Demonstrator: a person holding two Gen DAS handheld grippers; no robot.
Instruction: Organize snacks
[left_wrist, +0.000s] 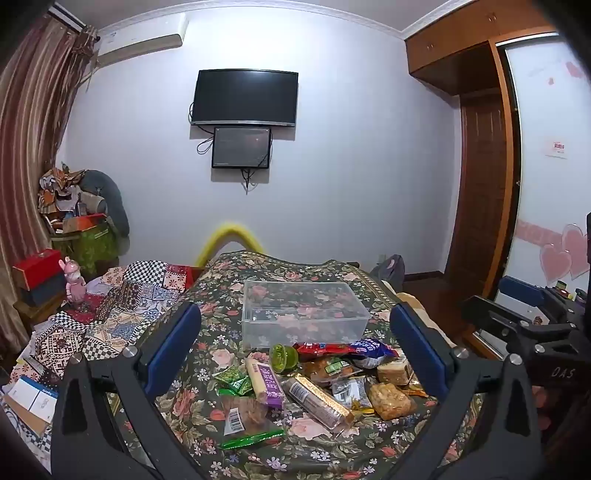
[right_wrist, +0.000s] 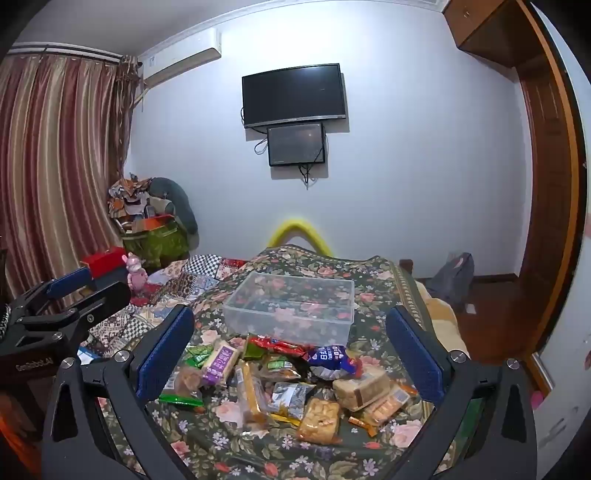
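We hold left gripper (left_wrist: 295, 354) and right gripper (right_wrist: 291, 350) with jaws spread wide, nothing between blue pads; heap of wrapped snack packets (left_wrist: 317, 384) lies on dark floral bedspread (left_wrist: 306, 454) below and between both pairs of jaws, untouched; clear rectangular plastic box (left_wrist: 303, 314) stands just beyond heap, ahead of fingertips, no packets inside; purple-and-cream bar (left_wrist: 266, 382) nearer left jaw, blue crinkled bag (right_wrist: 332, 360) toward box
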